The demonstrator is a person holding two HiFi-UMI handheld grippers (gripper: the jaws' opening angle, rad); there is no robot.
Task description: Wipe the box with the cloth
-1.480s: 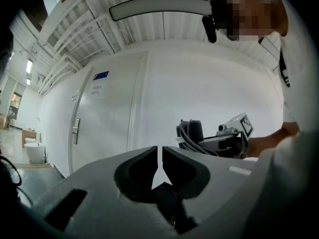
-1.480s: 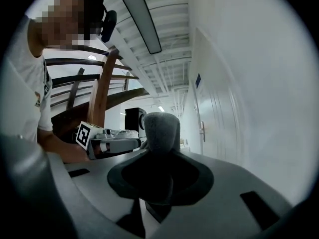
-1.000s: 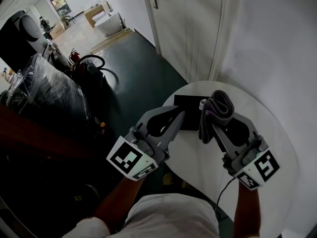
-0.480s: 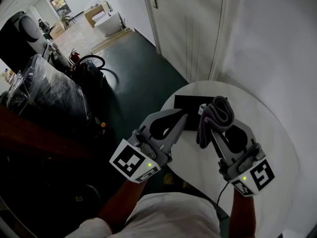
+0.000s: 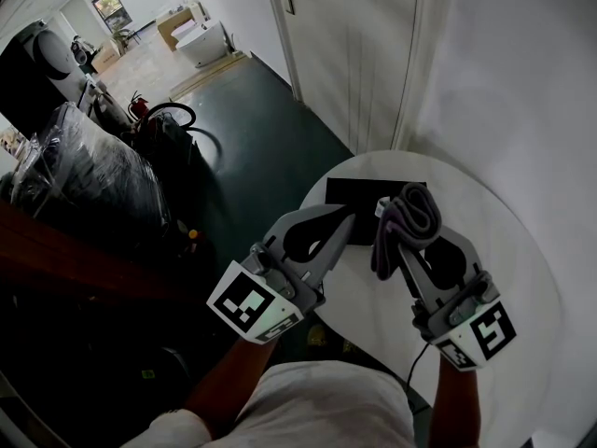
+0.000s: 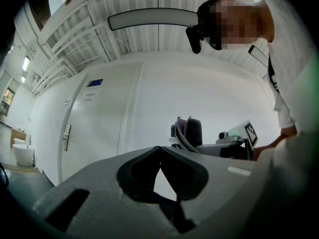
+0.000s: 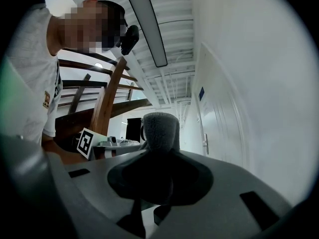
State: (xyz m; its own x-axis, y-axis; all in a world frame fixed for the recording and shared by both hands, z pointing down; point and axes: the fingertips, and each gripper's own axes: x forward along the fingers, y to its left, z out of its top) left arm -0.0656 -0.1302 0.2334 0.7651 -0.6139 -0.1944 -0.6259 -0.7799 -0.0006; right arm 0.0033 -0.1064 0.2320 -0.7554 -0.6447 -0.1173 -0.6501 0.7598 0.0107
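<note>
Grey cloth (image 5: 410,215) stays clamped in my right gripper (image 5: 396,243), three o'clock of the box (image 5: 350,194); left gripper (image 5: 348,219) clenched empty, wiping unstarted.

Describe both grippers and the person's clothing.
Both the left gripper and right gripper are grey plastic with tapering jaws, each carrying a cube of black-and-white square markers. A thin black cable trails from the right one. The person wears a white short-sleeved shirt.
</note>
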